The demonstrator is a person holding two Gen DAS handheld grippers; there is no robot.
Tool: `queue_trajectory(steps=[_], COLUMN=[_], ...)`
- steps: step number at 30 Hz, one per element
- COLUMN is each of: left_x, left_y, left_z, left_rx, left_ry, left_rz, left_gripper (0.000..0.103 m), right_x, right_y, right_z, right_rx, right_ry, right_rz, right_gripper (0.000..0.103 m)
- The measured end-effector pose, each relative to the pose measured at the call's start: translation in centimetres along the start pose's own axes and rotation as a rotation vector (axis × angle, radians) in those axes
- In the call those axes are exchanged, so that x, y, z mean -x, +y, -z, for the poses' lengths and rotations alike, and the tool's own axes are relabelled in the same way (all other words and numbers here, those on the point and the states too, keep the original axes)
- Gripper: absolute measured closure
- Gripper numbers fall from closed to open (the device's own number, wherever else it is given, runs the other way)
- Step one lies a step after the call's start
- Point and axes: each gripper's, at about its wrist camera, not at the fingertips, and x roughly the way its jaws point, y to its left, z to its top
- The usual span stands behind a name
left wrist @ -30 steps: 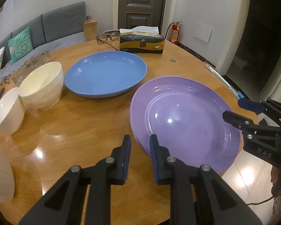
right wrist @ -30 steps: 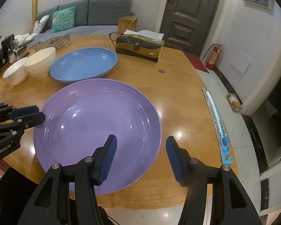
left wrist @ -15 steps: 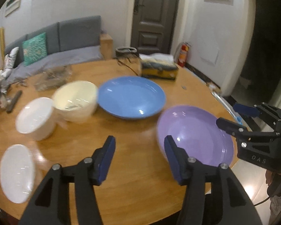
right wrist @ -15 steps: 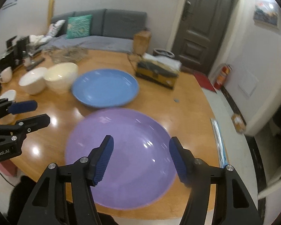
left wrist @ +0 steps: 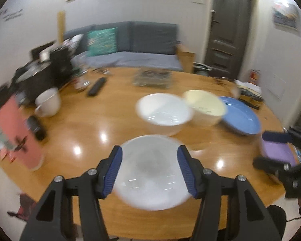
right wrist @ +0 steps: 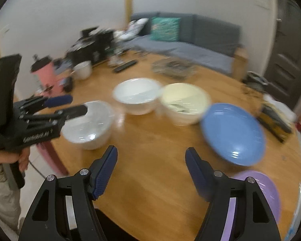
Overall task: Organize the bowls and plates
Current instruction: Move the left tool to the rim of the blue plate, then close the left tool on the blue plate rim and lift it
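The frames are blurred by motion. My left gripper [left wrist: 149, 160] hovers over the nearest white bowl [left wrist: 150, 172] at the table's front edge; its jaws are opening and the pads touch nothing. The right wrist view shows this left gripper [right wrist: 78, 103] above that bowl's [right wrist: 90, 124] near rim. Behind it stand a second white bowl [left wrist: 163, 113], a cream bowl [left wrist: 204, 107] and a blue plate [left wrist: 240, 118] in a row. The purple plate [right wrist: 258, 190] lies at the front right. My right gripper [right wrist: 151, 156] hangs over bare wood, its jaws opening and empty.
A pink tumbler [left wrist: 16, 136], a white mug [left wrist: 48, 102], a black remote [left wrist: 96, 86] and dark appliances crowd the table's left. A tissue box [right wrist: 275, 120] sits at the far right. A person's hand [right wrist: 23, 158] holds the left gripper's handle. A grey sofa stands behind the wooden table [right wrist: 150, 140].
Both grippers have swung left, away from the purple plate, and risen a little. The left jaws, shut a second ago, now stand apart; the right jaws have widened too.
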Motion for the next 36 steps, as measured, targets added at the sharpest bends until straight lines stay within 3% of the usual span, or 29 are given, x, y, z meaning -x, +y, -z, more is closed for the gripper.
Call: queue_trajectory(steps=[5,9,14,22,29,36], left_x=[-0.8,-0.5,-0.1,-3.6,-10.0,-17.1], left_y=[5.0,4.6,0.1,-11.0,-18.1,-21.3], left_z=[1.3,1.0,-1.4,-4.6,-4.9,-4.5], left_rx=[0.093,0.102,0.046,-0.102,-0.144,-0.138], left_ry=[0.024,0.006,-0.020,0.029,0.140,0.225], left_rz=[-0.039,0.008,0.173,0.308,0.324,0.252], left_gripper=[0.050,0.050,0.050,0.050,0.050,0.055], right_x=[-4.3,-5.5,-4.0,0.1,0.6,-3.6], right_y=[3.9,3.8,0.2,-10.0,-18.9,-24.5], right_z=[-0.8,-1.1,-1.3,0.5,2.1,2.6], right_rx=[0.079,0.067,0.019,-0.115,-0.201,-0.195], right_ry=[0.070,0.076,0.060,0.038,0.063,0.149], right_rz=[-0.072,-0.063,0.017,0.202,0.287,0.251], right_gripper=[0.037,0.037,0.037,0.035,0.034,0.036])
